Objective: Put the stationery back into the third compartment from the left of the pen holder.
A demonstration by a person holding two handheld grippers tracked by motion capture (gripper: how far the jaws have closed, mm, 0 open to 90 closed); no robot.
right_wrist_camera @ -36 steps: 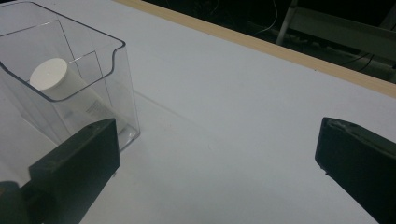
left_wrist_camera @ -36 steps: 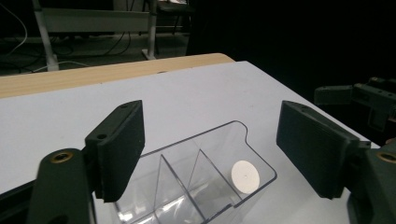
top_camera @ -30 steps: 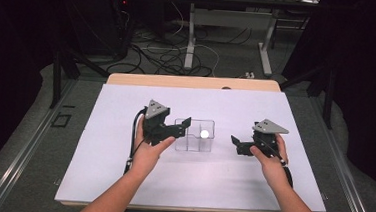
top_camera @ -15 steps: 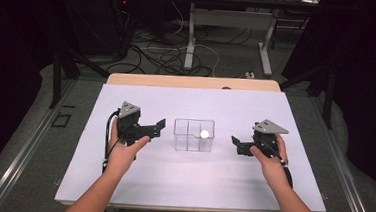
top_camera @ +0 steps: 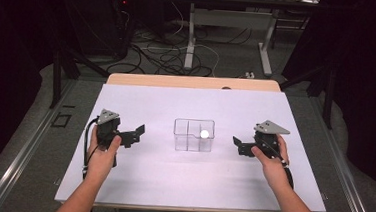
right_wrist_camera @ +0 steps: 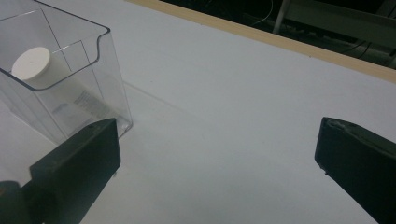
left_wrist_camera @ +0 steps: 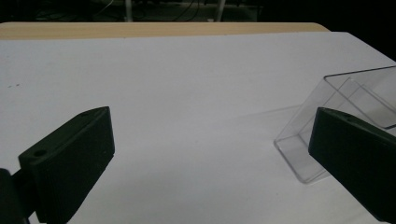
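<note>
A clear plastic box [top_camera: 193, 134] with a divider stands at the middle of the white table. A white round-capped container [top_camera: 204, 134] stands in its right compartment, seen close in the right gripper view [right_wrist_camera: 32, 64]. My left gripper [top_camera: 135, 134] hovers to the left of the box, open and empty; its own view shows the box's corner [left_wrist_camera: 322, 116] at the right edge. My right gripper [top_camera: 238, 145] sits to the right of the box, open, with nothing between its jaws.
The white table top [top_camera: 190, 181] has a wooden strip [top_camera: 192, 82] along its far edge. Behind it the floor holds table legs [top_camera: 191, 36] and loose cables [top_camera: 164, 54].
My left gripper has drawn back leftward from the box's left side to a spot well apart from it. The right gripper has stayed put.
</note>
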